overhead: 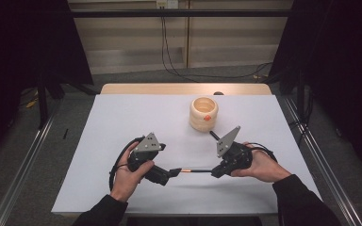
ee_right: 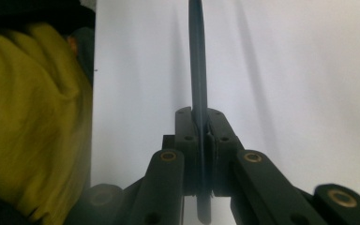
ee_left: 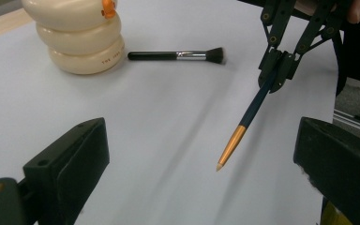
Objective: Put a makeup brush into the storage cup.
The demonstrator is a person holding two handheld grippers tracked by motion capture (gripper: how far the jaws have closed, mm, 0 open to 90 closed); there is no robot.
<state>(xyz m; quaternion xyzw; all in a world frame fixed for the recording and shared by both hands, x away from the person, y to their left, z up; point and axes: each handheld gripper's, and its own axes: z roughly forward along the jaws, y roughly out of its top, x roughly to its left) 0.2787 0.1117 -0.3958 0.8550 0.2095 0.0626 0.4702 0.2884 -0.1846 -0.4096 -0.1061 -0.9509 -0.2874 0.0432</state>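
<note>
Covering most of the desk (overhead: 122,122) is a flat white sheet, matte and smooth, with a strip of pale wood showing at the far edge. Grey floor runs around it, metal rails sit either side, dark curtains hang left and right, and black cables trail down a beige back wall.

Next down in size: cream holder (overhead: 203,113), round, built like stacked rings, glossy, hollow on top, with a small orange tab on its side. It stands on the far centre of the sheet.

Left gripper (overhead: 173,172), black hard plastic with a grey three-cornered plate on top, has its jaws spread wide and nothing between them (blocky pads frame the left gripper view). Right gripper (overhead: 215,172), same build, is clamped tight on the pencil.

Makeup brush (ee_left: 176,55) lies flat on the sheet just beside the holder: black handle, silver ferrule, dark bristle tuft.

Pencil (ee_left: 246,123) is slim and dark blue with a gold-orange tapered end. It sticks out of the right gripper, held off the sheet, with its tip pointing toward the left gripper and near its open jaws.
</note>
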